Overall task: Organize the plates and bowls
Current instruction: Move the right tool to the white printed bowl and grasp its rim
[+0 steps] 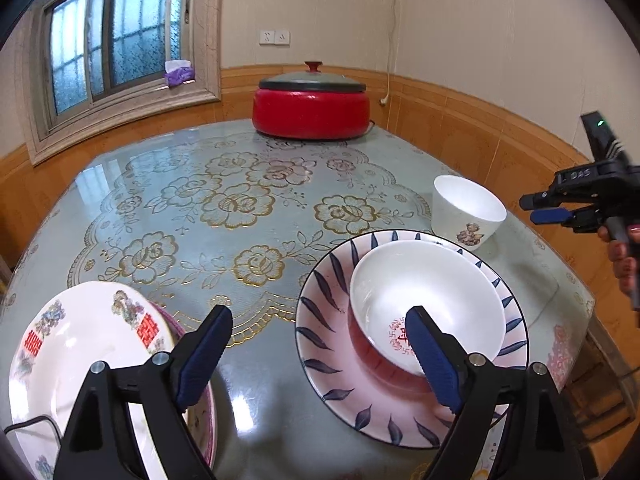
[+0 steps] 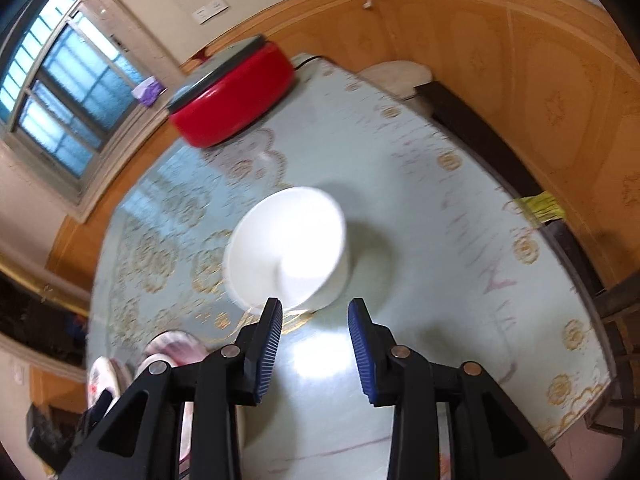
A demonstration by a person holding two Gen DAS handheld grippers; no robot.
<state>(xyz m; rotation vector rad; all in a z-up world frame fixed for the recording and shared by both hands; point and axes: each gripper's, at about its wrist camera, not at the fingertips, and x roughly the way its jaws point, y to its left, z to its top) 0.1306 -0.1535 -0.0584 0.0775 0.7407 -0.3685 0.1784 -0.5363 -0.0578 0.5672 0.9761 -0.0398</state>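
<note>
A white bowl with a red mark (image 1: 424, 300) sits inside a pink plate with blue leaf strokes (image 1: 332, 344) at the near right. A small white bowl with a flower print (image 1: 466, 210) stands behind them; it also shows blurred in the right wrist view (image 2: 286, 248). A white plate with red characters (image 1: 76, 344) lies on another dish at the near left. My left gripper (image 1: 320, 344) is open above the table between the two plates. My right gripper (image 2: 314, 312) is open, above and just short of the small bowl; it also shows in the left wrist view (image 1: 552, 210).
A red electric pot with a grey lid (image 1: 310, 106) stands at the far edge of the glass-topped floral table (image 1: 192, 208). Wood-panelled wall runs behind and to the right. A dark chair (image 2: 472, 120) stands beyond the table's right edge.
</note>
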